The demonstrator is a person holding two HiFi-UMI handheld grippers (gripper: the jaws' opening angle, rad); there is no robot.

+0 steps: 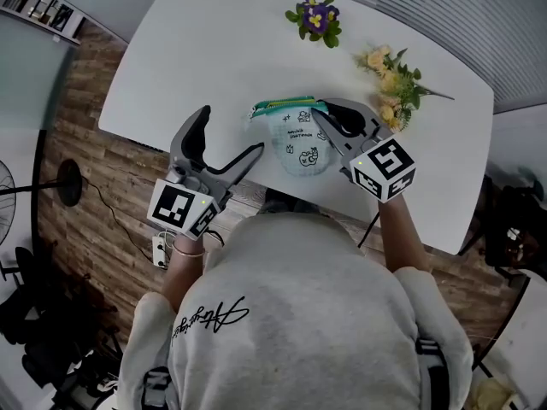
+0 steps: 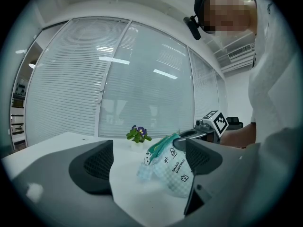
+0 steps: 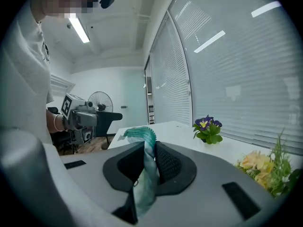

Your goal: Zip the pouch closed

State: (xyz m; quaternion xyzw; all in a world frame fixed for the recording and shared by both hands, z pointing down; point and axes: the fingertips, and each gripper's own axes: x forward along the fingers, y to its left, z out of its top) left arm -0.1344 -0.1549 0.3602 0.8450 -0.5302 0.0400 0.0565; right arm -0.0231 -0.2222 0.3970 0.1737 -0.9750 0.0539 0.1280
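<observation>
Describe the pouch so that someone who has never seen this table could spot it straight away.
On the rounded white table, look near the edge closest to the person. The pale mint checked fabric pouch with black doodles and a teal zip is pinched at its top by the right gripper. Its neighbours, purple potted flowers and a yellow flower sprig, are plants; it alone is cloth.

Checked pouch (image 1: 301, 150) (teal zip (image 1: 278, 107) uppermost) hangs upright — seemingly lifted.

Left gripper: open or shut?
Open: the left gripper has its fingers wide apart, pressing nothing; the pouch is beyond them.
</observation>
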